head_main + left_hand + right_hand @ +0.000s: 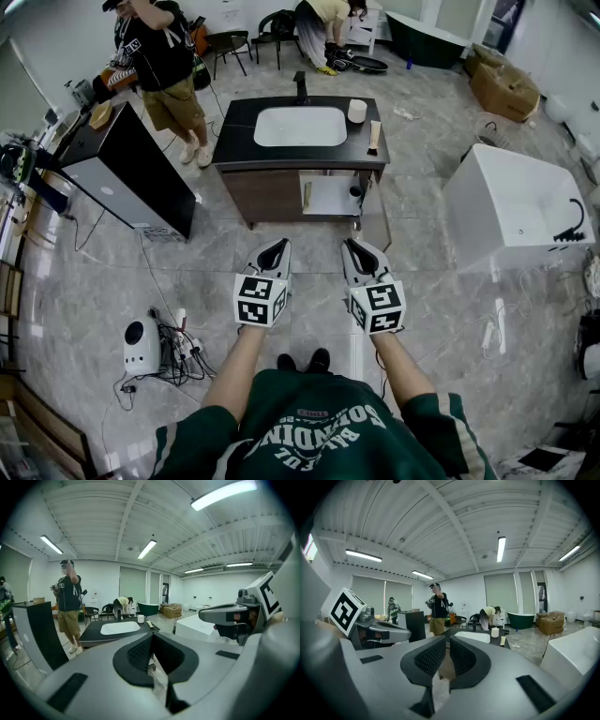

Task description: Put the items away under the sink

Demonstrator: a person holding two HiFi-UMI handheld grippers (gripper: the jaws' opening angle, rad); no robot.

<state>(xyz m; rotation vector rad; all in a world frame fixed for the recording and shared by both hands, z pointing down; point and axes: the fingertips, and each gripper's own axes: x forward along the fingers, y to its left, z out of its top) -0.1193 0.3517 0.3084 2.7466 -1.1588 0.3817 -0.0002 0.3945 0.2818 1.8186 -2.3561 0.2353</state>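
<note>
Grey marble-look floor (187, 262) fills a bright showroom with a ribbed white ceiling and strip lights. Ahead stands a vanity with a black worktop (239, 117), a white sink (300, 127) set into it and a dark tap (300, 86) behind the basin. On the worktop to the right of the sink are a white cup (356, 111) and, nearer the edge, a slim pale item (373, 136), too small to identify. Below, the cabinet door (375, 220) hangs open on a light compartment (333, 195).

The head view alone shows that opening, a white bathtub (511, 202) at the right and a black cabinet (131, 169) at the left. The left gripper (278, 247) and right gripper (354, 247) are held side by side, well short of the vanity.

Each gripper's own view shows its jaws drawn in to a thin slit with nothing between them: the left gripper (151, 641) and the right gripper (446, 644). The right gripper view also shows a green tub (520, 619) beyond the vanity, a standing person (438, 609) and a bent-over person (490, 613).
</note>
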